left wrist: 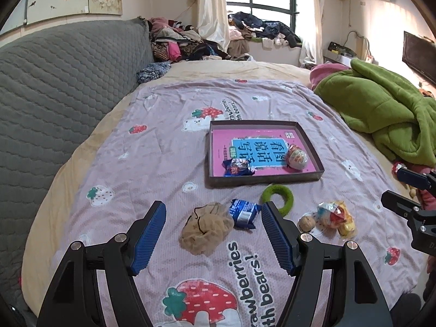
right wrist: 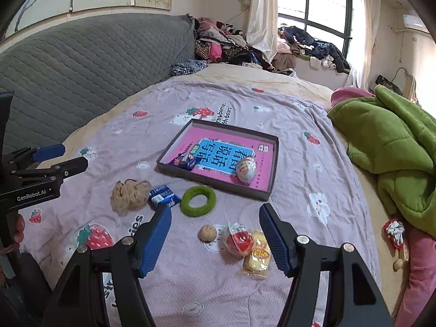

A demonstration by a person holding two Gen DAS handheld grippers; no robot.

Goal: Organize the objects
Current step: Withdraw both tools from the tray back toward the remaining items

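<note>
the bedspread [left wrist: 152, 163] is seen as soft printed cloth, the headboard [left wrist: 54, 87] as matt quilted fabric, and the green ring [right wrist: 198, 200] as fuzzy. the blue packet [left wrist: 243, 213] and the egg's wrapper [right wrist: 246, 169] are shown in glossy foil. the gripper pads [right wrist: 156, 241] are ribbed matt plastic, held by dull black metal.

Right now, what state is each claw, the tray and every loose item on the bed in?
Left claw: open, empty.
Right claw: open, empty.
Tray: holds a pink book, blue snack packet and wrapped egg.
Green ring: flat on bedspread, outside tray.
Blue-white packet: outside tray.
Beige netting: crumpled, outside tray.
Walnut: loose on bedspread.
Red-yellow snack bag: outside tray.
</note>
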